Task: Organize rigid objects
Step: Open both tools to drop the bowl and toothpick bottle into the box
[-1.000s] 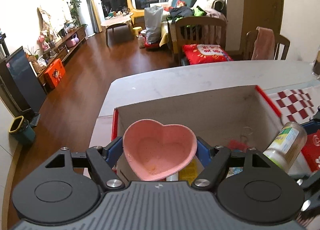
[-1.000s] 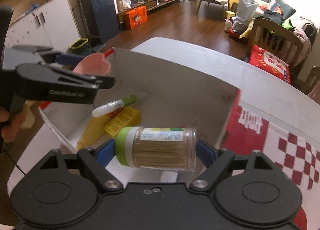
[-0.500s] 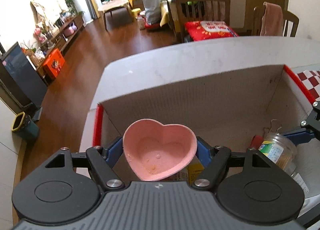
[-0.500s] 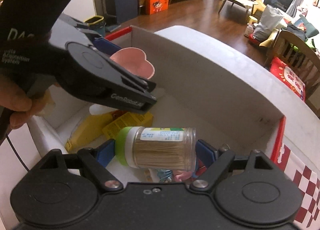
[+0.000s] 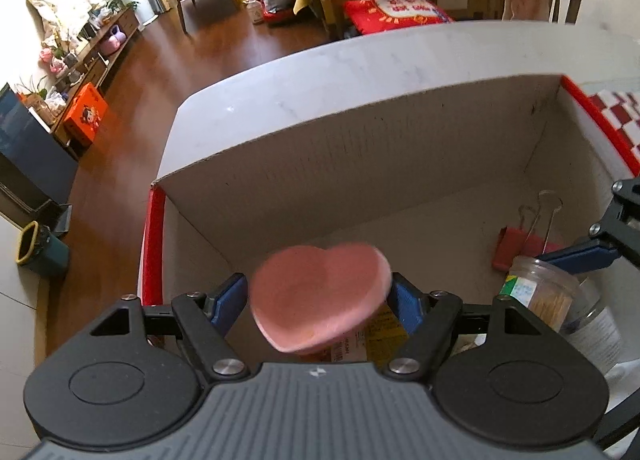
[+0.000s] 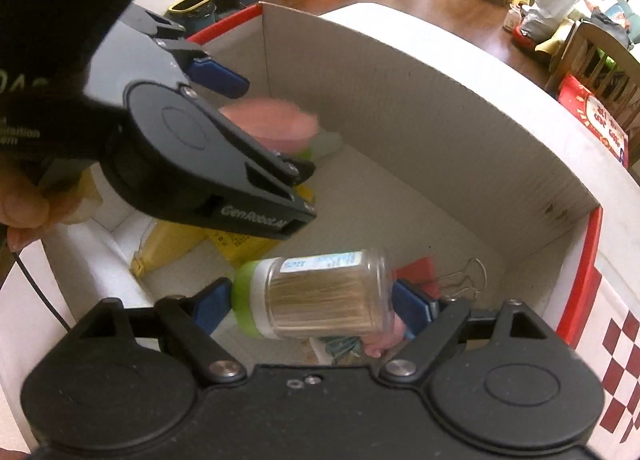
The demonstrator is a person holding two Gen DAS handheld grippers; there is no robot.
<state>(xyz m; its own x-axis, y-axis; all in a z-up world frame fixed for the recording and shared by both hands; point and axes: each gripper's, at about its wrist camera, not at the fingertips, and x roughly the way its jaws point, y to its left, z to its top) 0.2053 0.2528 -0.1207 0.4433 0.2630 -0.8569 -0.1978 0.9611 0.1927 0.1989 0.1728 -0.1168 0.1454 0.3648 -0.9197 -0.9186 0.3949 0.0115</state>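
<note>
The left claw (image 5: 320, 296) is clenched on a pink heart-shaped dish (image 5: 320, 296), its blue pads pressing the dish's two sides, and the dish shows blurred, tilted over the inside of an open cardboard box (image 5: 360, 148). The right claw (image 6: 310, 306) grasps a clear toothpick jar (image 6: 320, 296) lying sideways between its pads, green cap toward the left pad. Both claws point down into the box, close together: in the right wrist view the left claw sits just ahead and to the left of the jar, with a hand (image 6: 20, 200) on its handle. Ahead of both claws the far cardboard wall stands upright, and the floor in front of it is bare, the widest free stretch. Below the left claw lie yellow packets (image 6: 180, 240); just ahead and to the right of the right claw lies a red binder clip (image 5: 520, 244) with its wire handles toward the far wall. The box's red-trimmed rim (image 5: 154, 244) runs close on the left claw's left. Beyond the far wall the white worktop (image 5: 320, 72) ends in a rounded edge above the wooden floor.
</note>
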